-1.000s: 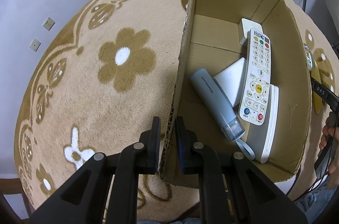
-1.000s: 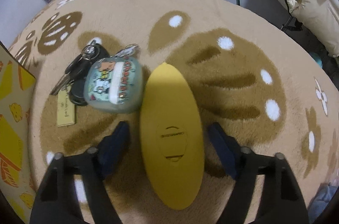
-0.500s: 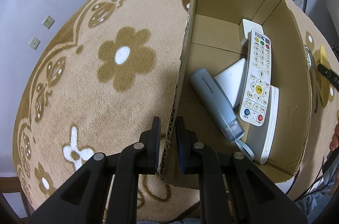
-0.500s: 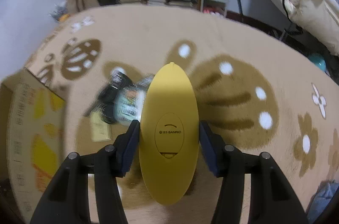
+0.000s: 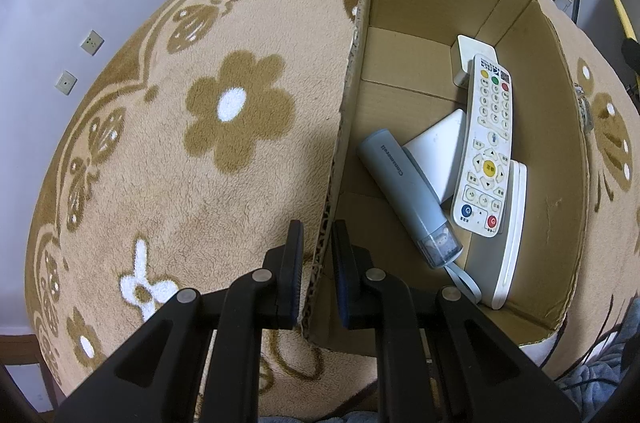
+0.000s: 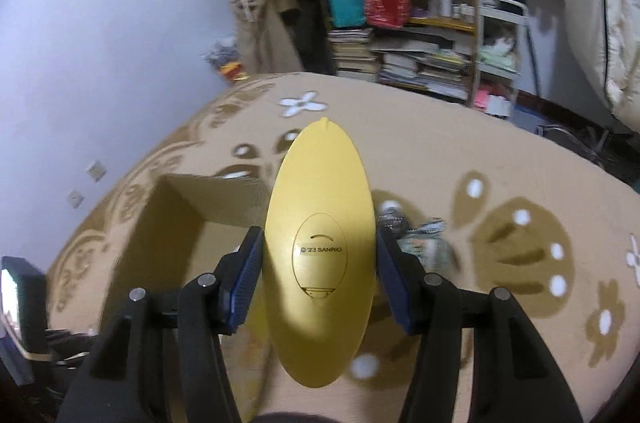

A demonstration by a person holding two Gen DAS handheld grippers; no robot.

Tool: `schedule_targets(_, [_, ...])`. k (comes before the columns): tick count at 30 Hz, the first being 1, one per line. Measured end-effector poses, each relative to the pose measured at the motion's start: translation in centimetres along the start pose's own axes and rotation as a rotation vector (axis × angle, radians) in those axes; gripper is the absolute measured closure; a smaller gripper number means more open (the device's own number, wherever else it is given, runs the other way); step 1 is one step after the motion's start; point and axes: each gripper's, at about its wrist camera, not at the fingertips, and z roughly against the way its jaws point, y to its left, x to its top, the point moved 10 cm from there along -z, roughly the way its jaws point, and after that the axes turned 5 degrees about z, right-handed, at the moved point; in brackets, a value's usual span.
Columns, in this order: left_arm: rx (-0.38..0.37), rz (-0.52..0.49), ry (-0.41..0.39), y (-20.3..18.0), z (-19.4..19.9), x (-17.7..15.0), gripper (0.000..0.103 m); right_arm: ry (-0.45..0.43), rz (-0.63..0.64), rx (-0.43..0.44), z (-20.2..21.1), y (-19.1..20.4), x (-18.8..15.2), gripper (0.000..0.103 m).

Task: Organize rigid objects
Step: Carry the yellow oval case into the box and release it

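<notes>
Clamping the left wall of one cardboard box [image 5: 556, 151] with the left gripper [image 5: 317, 265]. Holding one yellow oval case [image 6: 320, 247], marked "'23 SANRIO", aloft in the right gripper [image 6: 319, 277]. Lying inside: one white remote [image 5: 486, 147], one grey tube [image 5: 404, 191] lettered "Canamoreli", three white pieces.

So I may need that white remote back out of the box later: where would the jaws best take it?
Judging by its pose, grip the white remote across its narrow width near the lower button end, coming from above. It lies face up atop the other items in the cardboard box, long edges exposed.
</notes>
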Motion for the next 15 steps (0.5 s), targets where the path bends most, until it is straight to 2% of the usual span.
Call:
schedule_targets(4, [0.006, -0.006, -0.001, -0.1, 0.0, 0.0, 0.089, 0.004, 0.003, 0.077, -0.3, 2.3, -0.7, 0.043])
schedule_targets(11, [0.006, -0.008, 0.000, -0.1, 0.0, -0.1, 0.089, -0.025, 0.083, 0.178, -0.3, 7.3, -1.6, 0.043])
schedule_targets(15, [0.004, -0.005, 0.001, -0.2, 0.0, -0.1, 0.089, -0.029, 0.076, 0.251, 0.0, 9.1, -2.1, 0.043])
